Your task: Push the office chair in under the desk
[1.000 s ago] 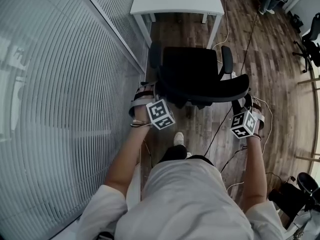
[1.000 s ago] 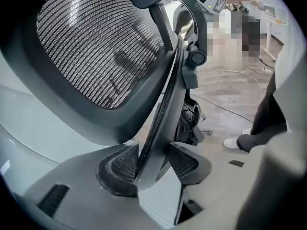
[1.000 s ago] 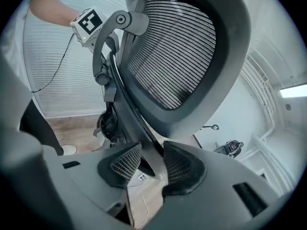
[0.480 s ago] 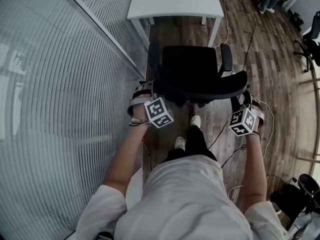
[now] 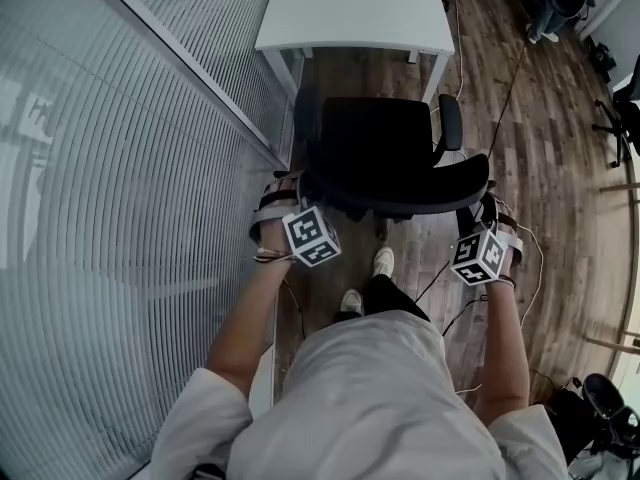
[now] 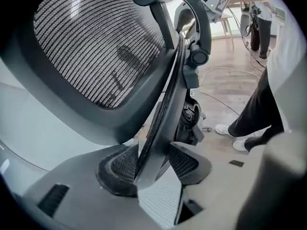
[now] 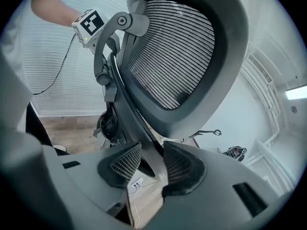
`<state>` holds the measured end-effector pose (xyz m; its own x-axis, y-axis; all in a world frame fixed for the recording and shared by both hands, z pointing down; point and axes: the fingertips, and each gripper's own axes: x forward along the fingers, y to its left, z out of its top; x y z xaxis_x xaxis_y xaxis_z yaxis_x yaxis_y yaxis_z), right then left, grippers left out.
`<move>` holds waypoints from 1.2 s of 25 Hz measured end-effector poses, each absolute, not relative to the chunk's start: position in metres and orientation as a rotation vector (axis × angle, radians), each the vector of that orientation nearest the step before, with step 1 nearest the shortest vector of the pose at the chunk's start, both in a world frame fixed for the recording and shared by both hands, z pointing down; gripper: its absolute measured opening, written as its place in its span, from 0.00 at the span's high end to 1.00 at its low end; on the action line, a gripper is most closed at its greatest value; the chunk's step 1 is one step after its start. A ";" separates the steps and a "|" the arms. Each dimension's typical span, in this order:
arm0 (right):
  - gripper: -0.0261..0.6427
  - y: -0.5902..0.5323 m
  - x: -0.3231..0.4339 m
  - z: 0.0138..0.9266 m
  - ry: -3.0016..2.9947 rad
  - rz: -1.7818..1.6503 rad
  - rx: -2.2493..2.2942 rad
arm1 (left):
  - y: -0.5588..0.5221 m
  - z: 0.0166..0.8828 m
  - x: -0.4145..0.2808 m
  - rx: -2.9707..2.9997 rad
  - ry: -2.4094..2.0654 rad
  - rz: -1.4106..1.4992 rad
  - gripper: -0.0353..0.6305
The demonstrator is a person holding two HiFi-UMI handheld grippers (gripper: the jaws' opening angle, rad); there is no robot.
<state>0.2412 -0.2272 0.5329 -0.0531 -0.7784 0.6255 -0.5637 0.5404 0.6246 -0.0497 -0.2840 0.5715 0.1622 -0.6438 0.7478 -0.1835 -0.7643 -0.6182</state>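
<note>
The black office chair (image 5: 385, 148) stands on the wood floor with its seat facing the white desk (image 5: 350, 13), a short way from the desk's near edge. My left gripper (image 5: 300, 188) is shut on the left edge of the mesh backrest (image 6: 96, 56), and the rim sits pinched between the pads (image 6: 120, 164). On the backrest's right edge, my right gripper (image 5: 487, 208) is shut the same way. In the right gripper view the backrest rim (image 7: 144, 138) runs down between the two ribbed pads (image 7: 125, 163).
A glass wall with blinds (image 5: 120, 168) runs close along the chair's left side. Cables (image 5: 500, 88) trail over the floor to the right. Other chairs (image 5: 620, 98) stand at the far right. The person's feet (image 5: 382, 261) are just behind the chair.
The chair and both grippers have moved toward the desk, and the gap to its near edge has shrunk. The person has stepped forward behind it. Both grips are unchanged.
</note>
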 end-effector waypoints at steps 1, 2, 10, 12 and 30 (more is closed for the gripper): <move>0.72 -0.232 0.243 0.533 -1.734 -0.259 1.126 | -0.288 0.571 -0.048 -2.064 0.790 -1.635 0.63; 0.72 -0.237 0.244 0.533 -1.737 -0.262 1.124 | -0.292 0.571 -0.047 -2.065 0.794 -1.637 0.63; 0.72 -0.274 0.247 0.534 -1.757 -0.271 1.110 | -0.325 0.571 -0.045 -2.057 0.823 -1.653 0.63; 0.72 -0.280 0.249 0.533 -1.765 -0.271 1.105 | -0.331 0.572 -0.043 -2.054 0.828 -1.663 0.63; 0.72 -0.338 0.243 0.533 -1.797 -0.297 1.071 | -0.388 0.573 -0.050 -2.054 0.866 -1.700 0.63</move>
<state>0.2430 -0.3383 0.5326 -0.1263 -0.7739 0.6206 -0.5326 0.5807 0.6157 -0.0504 -0.3880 0.5729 0.0997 -0.6411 0.7610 -0.2390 -0.7578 -0.6071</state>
